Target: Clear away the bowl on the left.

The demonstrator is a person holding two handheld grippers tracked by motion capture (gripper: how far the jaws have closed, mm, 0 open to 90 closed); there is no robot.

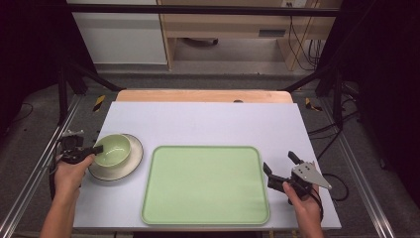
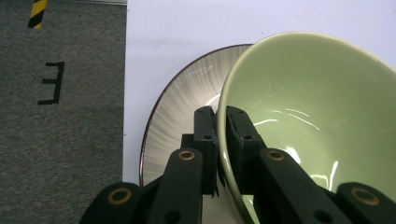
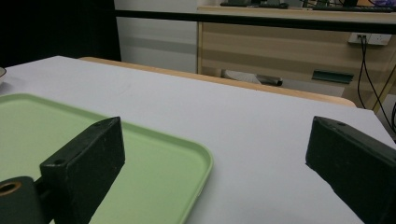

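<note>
The left gripper (image 2: 221, 122) fingers clamped the rim of the glossy pale-green bowl (image 2: 308, 107), which hid much of the ribbed grey plate (image 2: 187, 102) beneath. The right gripper (image 3: 215, 154) fingers stood wide beside the light-green rectangular tray (image 3: 154, 154).

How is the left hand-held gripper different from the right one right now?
The left hand-held gripper is shut on the rim of the green bowl, one jaw inside and one outside; the right hand-held gripper stands wide open with nothing between its jaws. The left one sits at the bowl on the plate, left of the tray; the right one waits off the tray's right edge. Both have black jaws and are hand-held.
</note>
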